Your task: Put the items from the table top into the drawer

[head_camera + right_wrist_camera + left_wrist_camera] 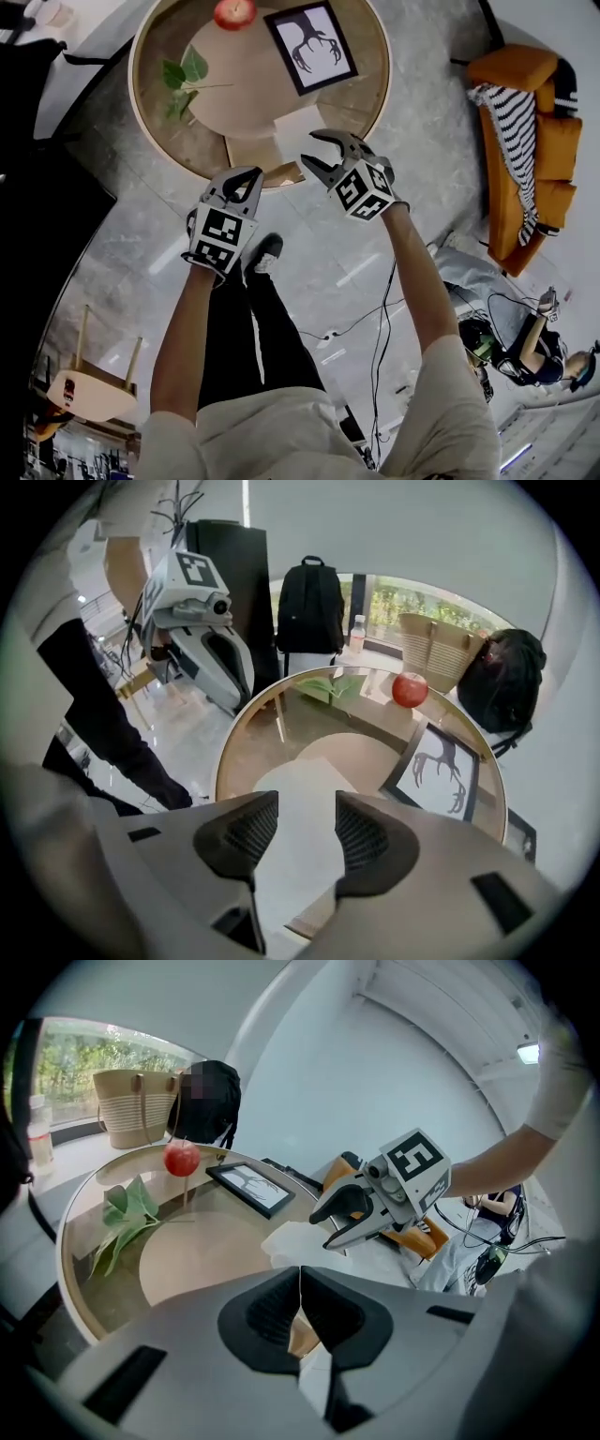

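Observation:
A round glass-topped table holds a red apple, a black-framed antler picture, green leaves and a white sheet. My right gripper hangs over the table's near edge, above the white sheet. It is open with nothing between its jaws. My left gripper is just off the rim on the near left and is shut on nothing. In the left gripper view the apple and picture lie beyond the right gripper.
An orange sofa with a striped cushion stands at the right and a wooden chair at the lower left. Cables cross the floor. A backpack, a bottle and a woven bag sit behind the table.

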`<state>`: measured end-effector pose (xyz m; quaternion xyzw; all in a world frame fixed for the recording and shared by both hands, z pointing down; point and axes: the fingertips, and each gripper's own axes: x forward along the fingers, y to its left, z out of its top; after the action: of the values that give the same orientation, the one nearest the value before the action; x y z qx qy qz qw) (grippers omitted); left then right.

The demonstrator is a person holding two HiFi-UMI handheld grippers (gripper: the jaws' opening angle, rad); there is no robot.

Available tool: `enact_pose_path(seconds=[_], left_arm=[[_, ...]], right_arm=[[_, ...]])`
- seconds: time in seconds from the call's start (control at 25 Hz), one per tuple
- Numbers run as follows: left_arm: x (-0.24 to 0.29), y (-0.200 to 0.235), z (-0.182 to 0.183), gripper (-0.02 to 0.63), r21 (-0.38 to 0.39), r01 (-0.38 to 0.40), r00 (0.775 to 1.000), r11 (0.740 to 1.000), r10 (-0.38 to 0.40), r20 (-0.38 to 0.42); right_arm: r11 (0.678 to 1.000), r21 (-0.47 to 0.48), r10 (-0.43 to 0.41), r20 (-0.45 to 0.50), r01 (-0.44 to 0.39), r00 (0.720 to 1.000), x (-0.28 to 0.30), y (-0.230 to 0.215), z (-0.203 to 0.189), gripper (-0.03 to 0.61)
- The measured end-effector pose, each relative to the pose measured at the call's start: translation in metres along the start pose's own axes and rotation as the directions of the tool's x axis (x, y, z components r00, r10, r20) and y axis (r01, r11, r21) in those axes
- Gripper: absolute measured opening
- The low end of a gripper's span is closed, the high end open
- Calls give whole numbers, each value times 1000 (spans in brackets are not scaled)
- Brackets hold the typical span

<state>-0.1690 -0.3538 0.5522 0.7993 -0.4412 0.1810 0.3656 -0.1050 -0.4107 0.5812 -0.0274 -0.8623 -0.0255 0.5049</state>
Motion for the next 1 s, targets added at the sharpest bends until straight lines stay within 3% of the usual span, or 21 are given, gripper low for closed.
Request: enact_pose_path(seconds=[0.16, 0.32, 0.52, 0.8, 1.0], left_arm=[[6, -2, 2, 21, -19, 20, 1000, 1000, -19, 2], [14, -12, 13, 21, 0, 58, 998, 998, -58, 13], [21, -11, 8, 21, -4, 77, 997, 997, -77, 18], [21, -13, -15, 21, 26, 60, 998, 998, -60, 17], [16, -46, -30, 21, 40, 49, 999, 998, -50, 15]], right_arm=[[980, -182, 60, -129, -83, 990, 18, 2, -10, 266], [948, -290, 61, -235, -130, 970, 33, -1, -22, 297], [952, -255, 98, -272, -170, 957, 50, 10, -36, 299], [979, -194, 19, -203, -60, 979, 49, 15, -40, 298], [990, -137, -36, -162, 14, 986, 39, 26, -49, 255]])
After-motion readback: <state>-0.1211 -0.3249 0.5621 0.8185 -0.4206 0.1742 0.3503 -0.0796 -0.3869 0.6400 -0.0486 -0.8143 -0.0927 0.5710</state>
